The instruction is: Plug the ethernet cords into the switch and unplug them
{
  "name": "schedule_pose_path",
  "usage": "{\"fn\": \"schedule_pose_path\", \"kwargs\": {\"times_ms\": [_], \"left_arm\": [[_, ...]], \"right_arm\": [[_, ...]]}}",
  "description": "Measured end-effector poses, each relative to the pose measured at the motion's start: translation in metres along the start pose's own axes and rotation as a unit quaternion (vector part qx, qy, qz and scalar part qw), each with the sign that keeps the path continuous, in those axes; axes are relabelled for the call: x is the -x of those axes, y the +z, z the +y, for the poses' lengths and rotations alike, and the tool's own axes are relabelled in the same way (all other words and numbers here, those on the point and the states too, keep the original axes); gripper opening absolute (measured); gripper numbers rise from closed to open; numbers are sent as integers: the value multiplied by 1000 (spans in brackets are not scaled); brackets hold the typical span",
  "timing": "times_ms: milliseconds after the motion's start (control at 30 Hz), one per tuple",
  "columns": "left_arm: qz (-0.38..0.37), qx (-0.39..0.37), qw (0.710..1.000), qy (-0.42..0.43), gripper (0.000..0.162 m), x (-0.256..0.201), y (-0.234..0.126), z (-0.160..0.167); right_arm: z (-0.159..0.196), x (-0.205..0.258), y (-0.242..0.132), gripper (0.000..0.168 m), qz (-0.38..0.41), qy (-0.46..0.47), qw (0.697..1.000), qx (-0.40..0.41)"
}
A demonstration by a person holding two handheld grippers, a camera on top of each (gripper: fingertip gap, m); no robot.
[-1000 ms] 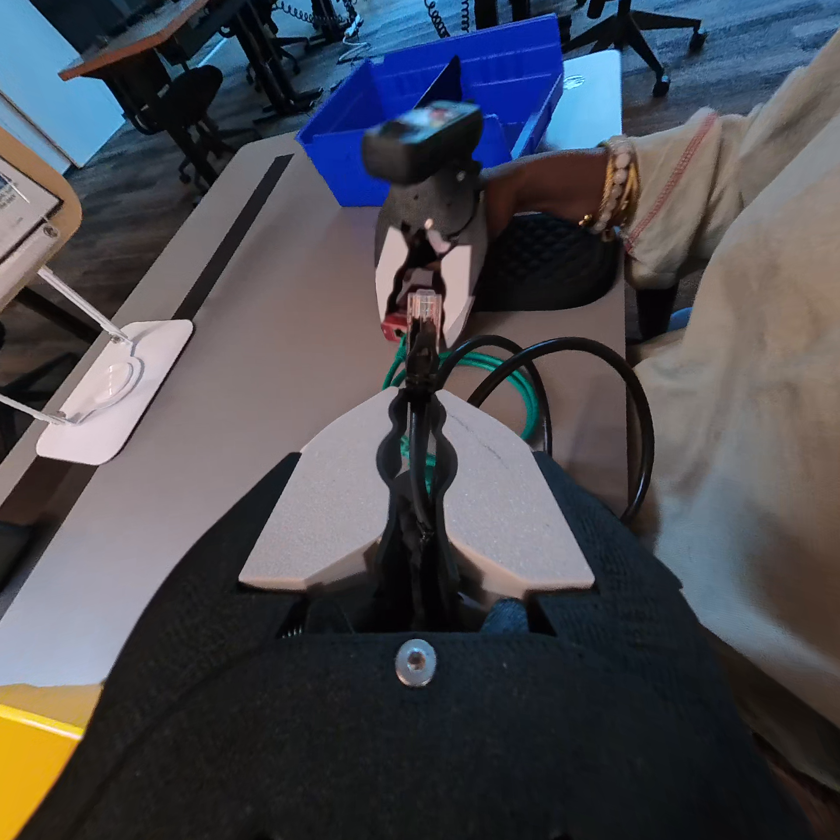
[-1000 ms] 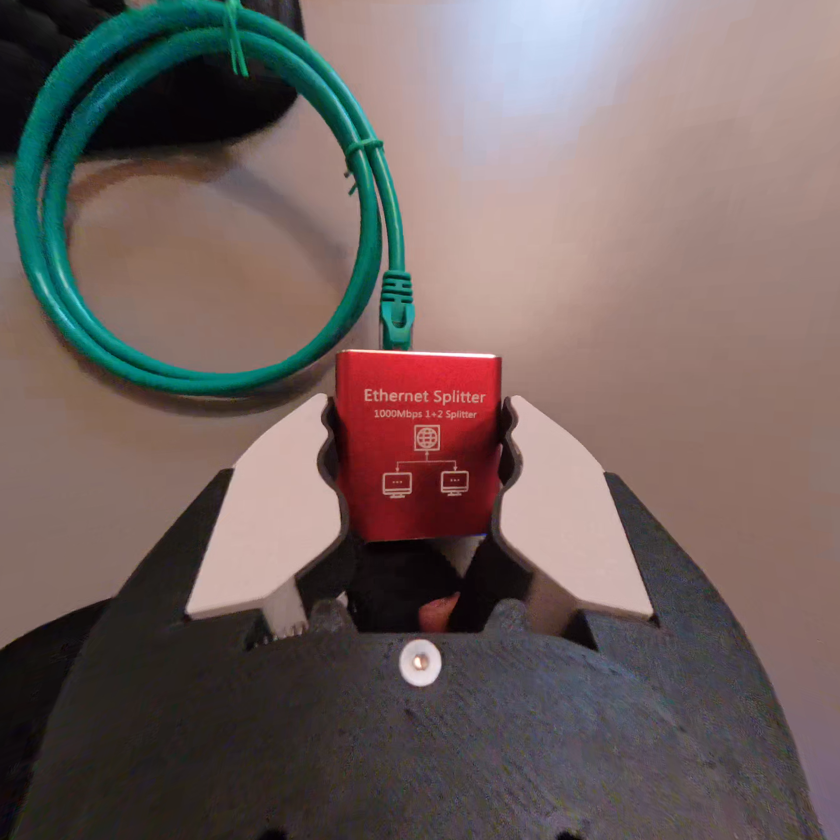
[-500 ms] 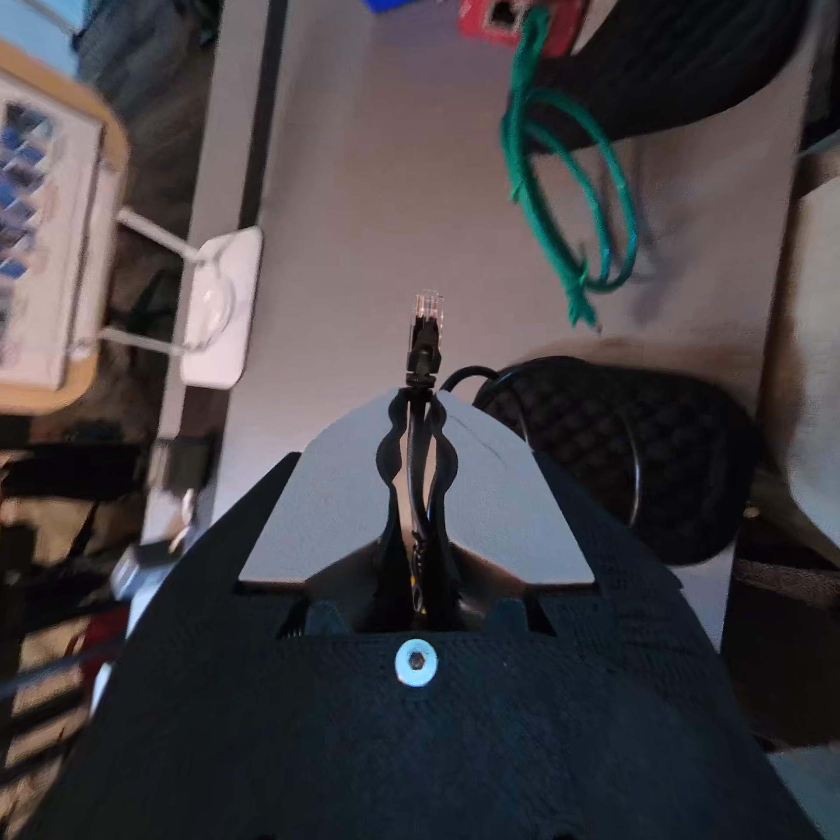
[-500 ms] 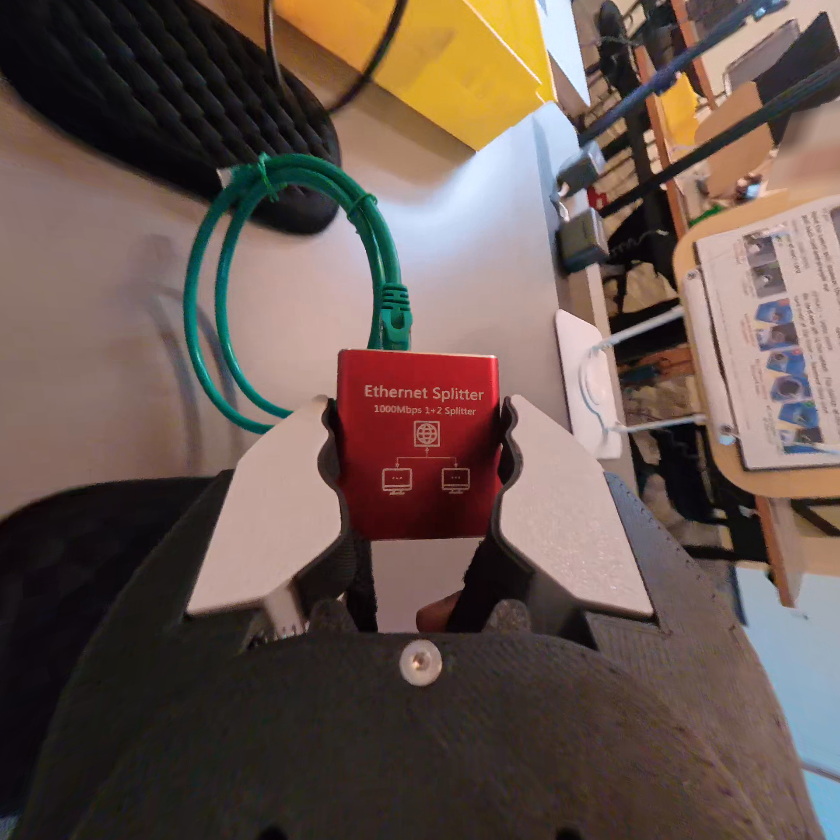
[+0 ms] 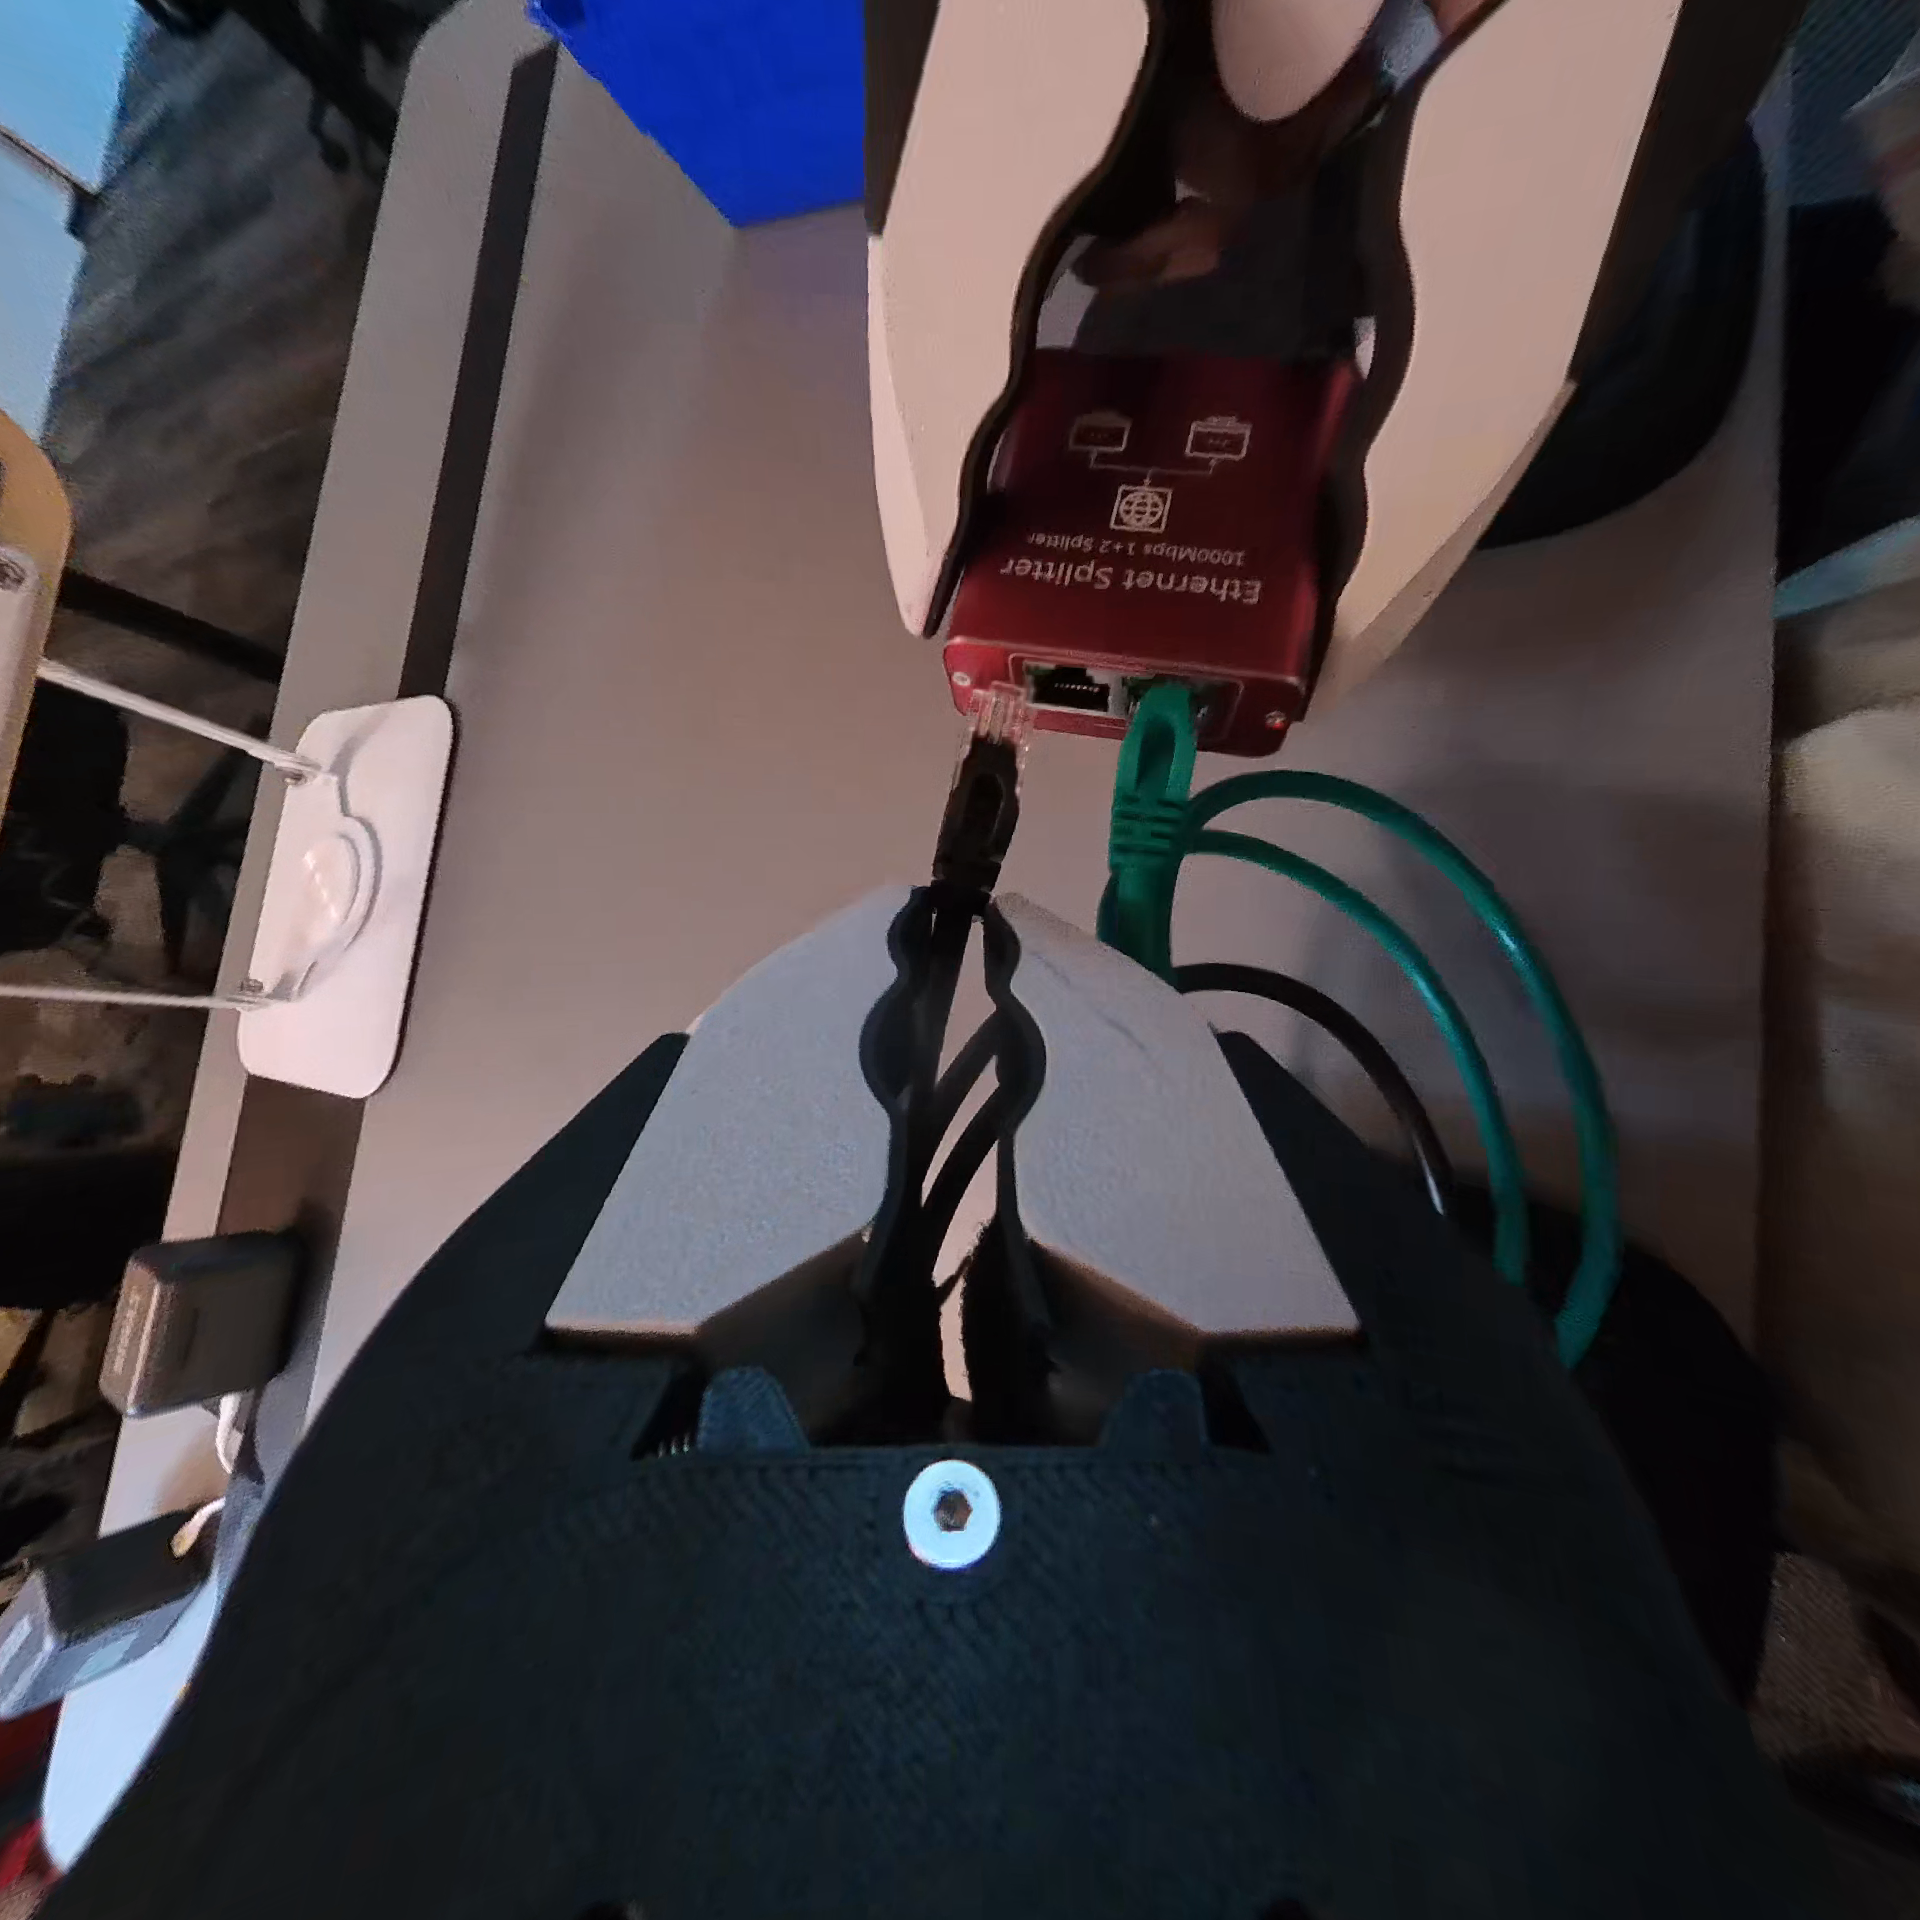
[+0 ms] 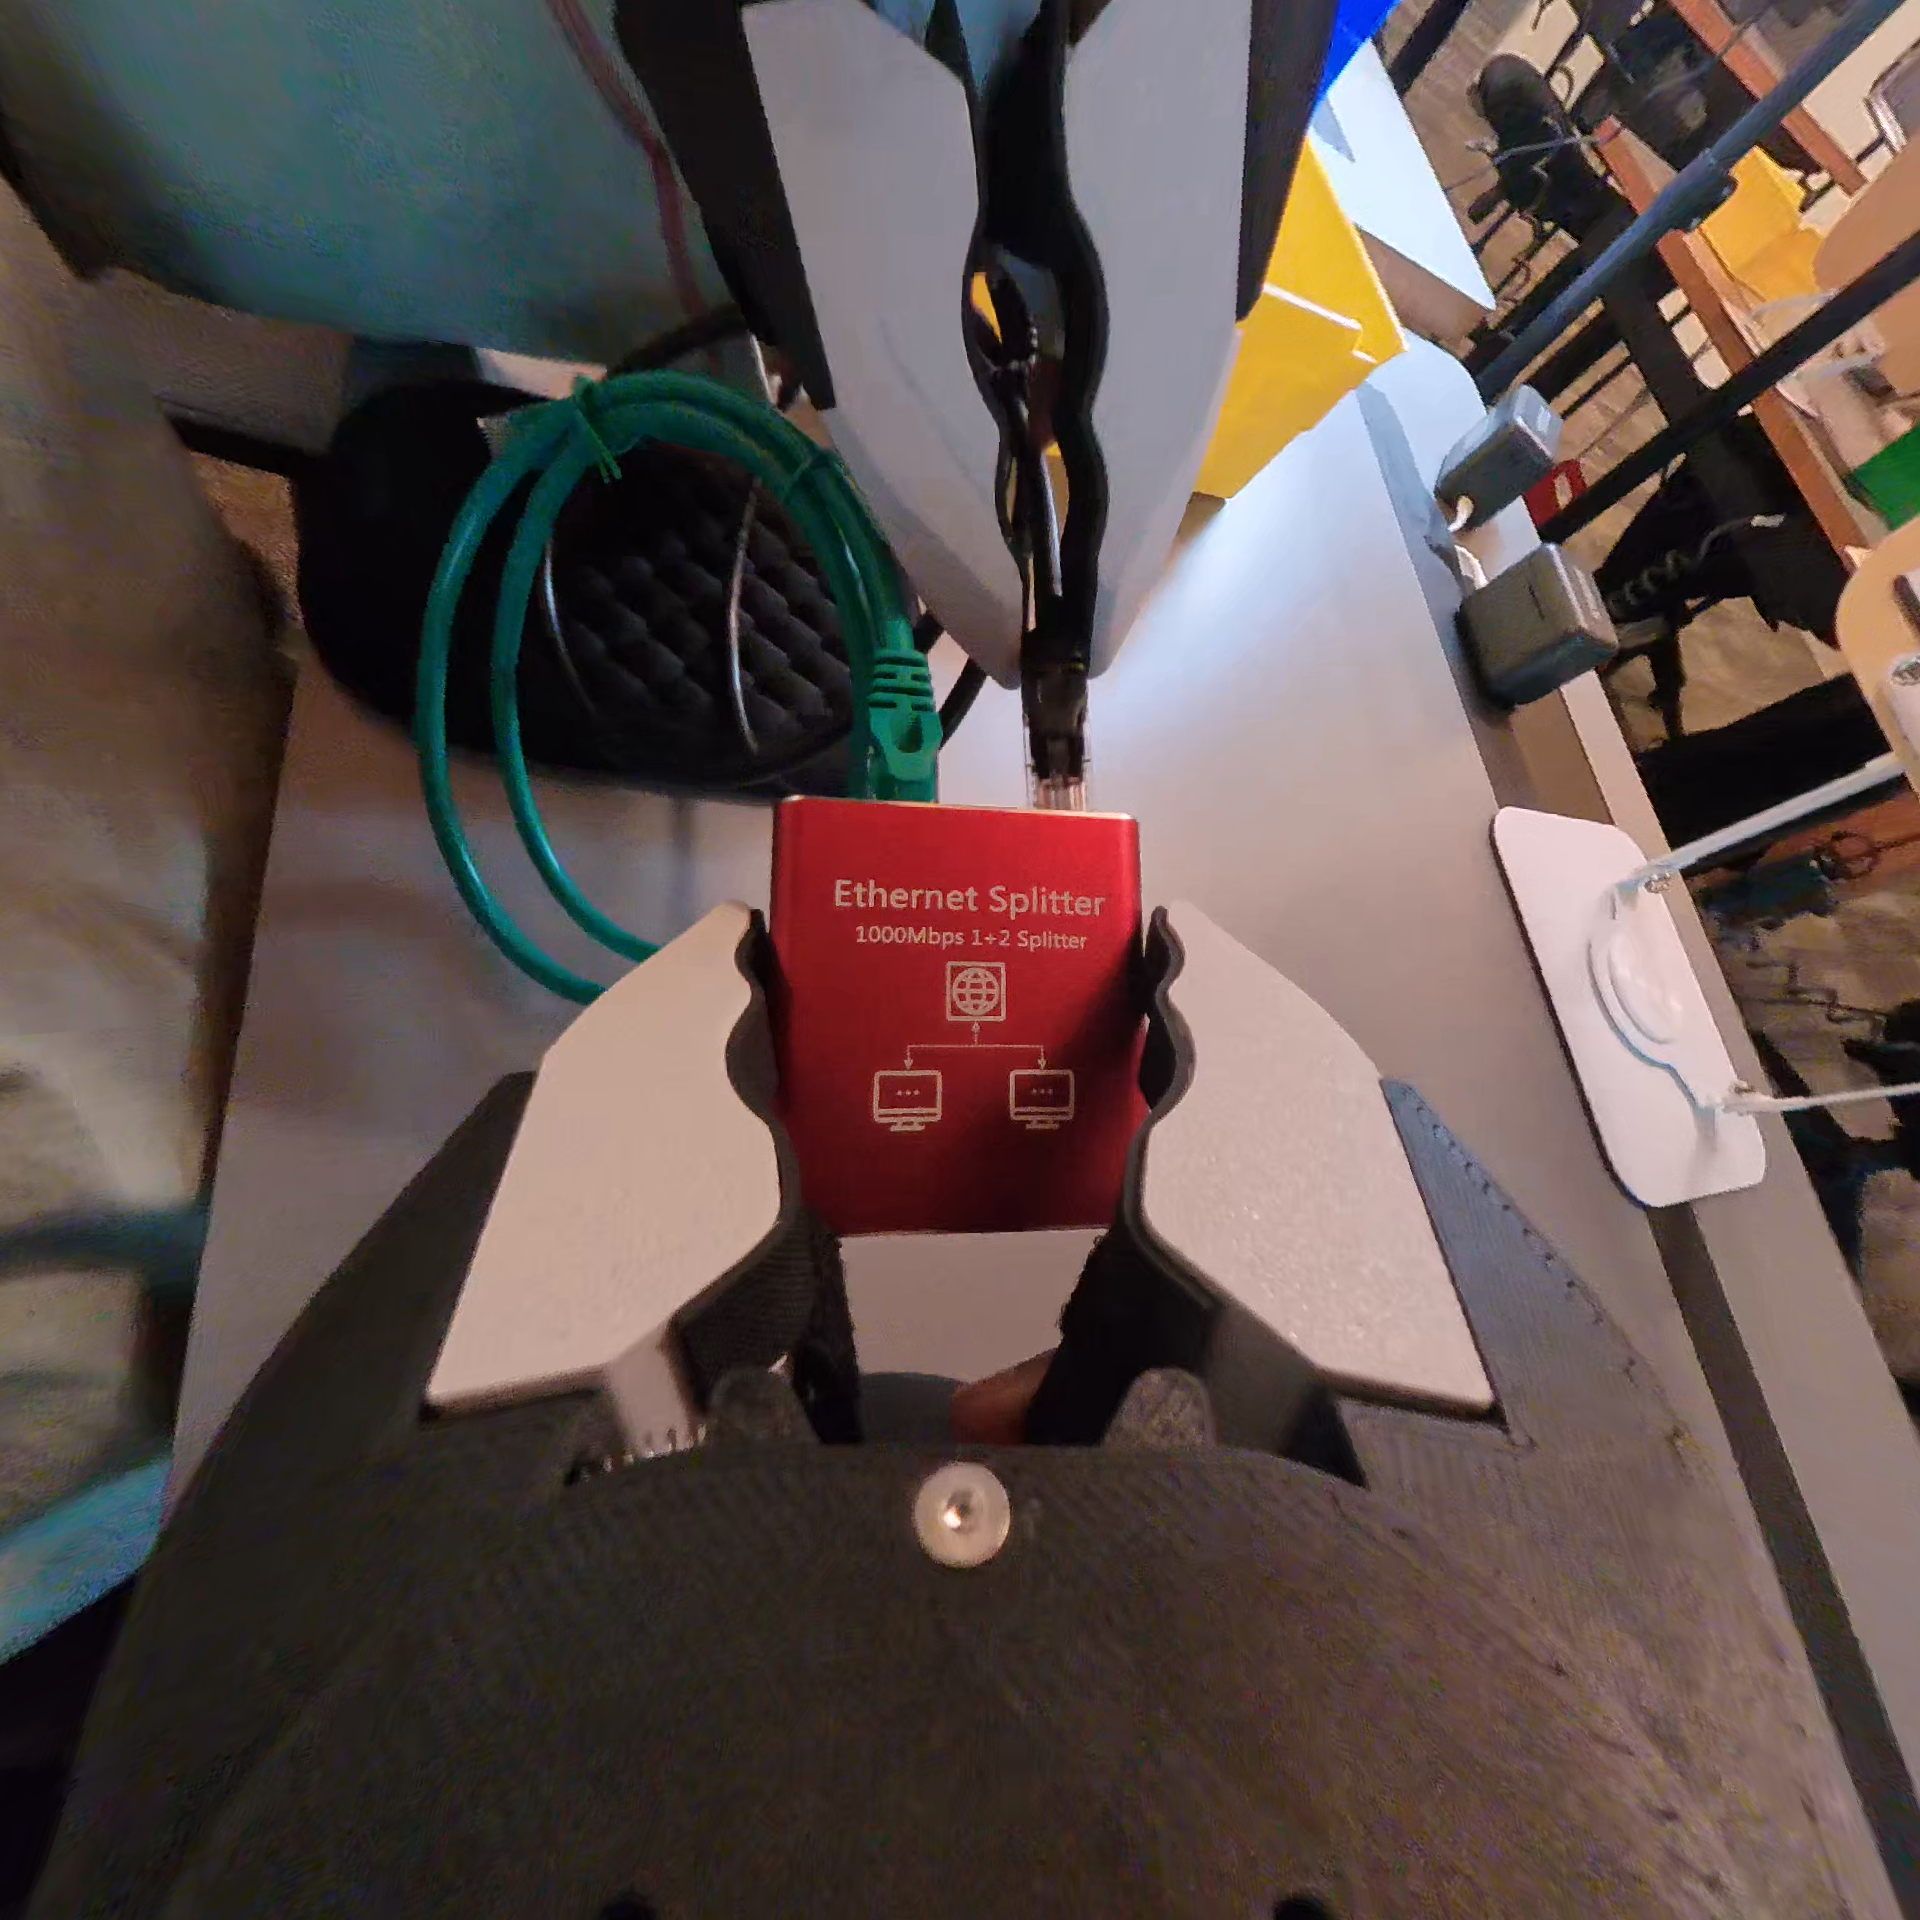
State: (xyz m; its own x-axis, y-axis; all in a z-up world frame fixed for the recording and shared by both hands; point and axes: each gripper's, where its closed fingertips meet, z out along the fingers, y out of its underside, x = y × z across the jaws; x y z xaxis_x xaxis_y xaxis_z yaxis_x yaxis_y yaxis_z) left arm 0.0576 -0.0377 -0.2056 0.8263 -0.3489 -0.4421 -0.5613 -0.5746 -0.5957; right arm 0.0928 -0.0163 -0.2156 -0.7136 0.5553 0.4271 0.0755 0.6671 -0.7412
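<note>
My right gripper (image 6: 951, 920) is shut on the red switch (image 6: 961, 1029) and holds it above the table. A green ethernet cord (image 5: 1148, 800) is plugged into the right port of its face. The port beside it (image 5: 1070, 688) is open. My left gripper (image 5: 951, 909) is shut on a black ethernet cord (image 5: 971, 821). Its clear plug tip (image 5: 992, 717) is against the switch's face, just left of the open port and not inside it. In the right wrist view the black plug (image 6: 1058, 727) meets the switch's far edge beside the green plug (image 6: 899, 727).
The grey table (image 5: 644, 520) has a white stand base (image 5: 332, 894) near its edge. A blue bin (image 5: 727, 94) stands behind the switch. A yellow bin (image 6: 1288, 343) and a black quilted pad (image 6: 644, 623) lie behind my left gripper. Grey adapters (image 6: 1538, 623) sit at the table edge. About 5 centimeters separates my left fingertips from my right.
The two grippers have come together. The black plug, earlier held apart from the switch, is now at its face. The green cord has stayed plugged in.
</note>
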Motion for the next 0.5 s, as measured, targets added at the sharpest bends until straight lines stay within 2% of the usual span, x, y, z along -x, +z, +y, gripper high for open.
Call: {"fn": "schedule_pose_path", "kwargs": {"times_ms": [133, 500], "left_arm": [[55, 8, 998, -22, 8, -5, -1, -4], [109, 48, 992, -35, 9, -4, 8, -2]], "right_arm": [[8, -4, 2, 70, 20, -5, 999, 36], [14, -11, 2, 70, 60, -22, 996, 61]]}}
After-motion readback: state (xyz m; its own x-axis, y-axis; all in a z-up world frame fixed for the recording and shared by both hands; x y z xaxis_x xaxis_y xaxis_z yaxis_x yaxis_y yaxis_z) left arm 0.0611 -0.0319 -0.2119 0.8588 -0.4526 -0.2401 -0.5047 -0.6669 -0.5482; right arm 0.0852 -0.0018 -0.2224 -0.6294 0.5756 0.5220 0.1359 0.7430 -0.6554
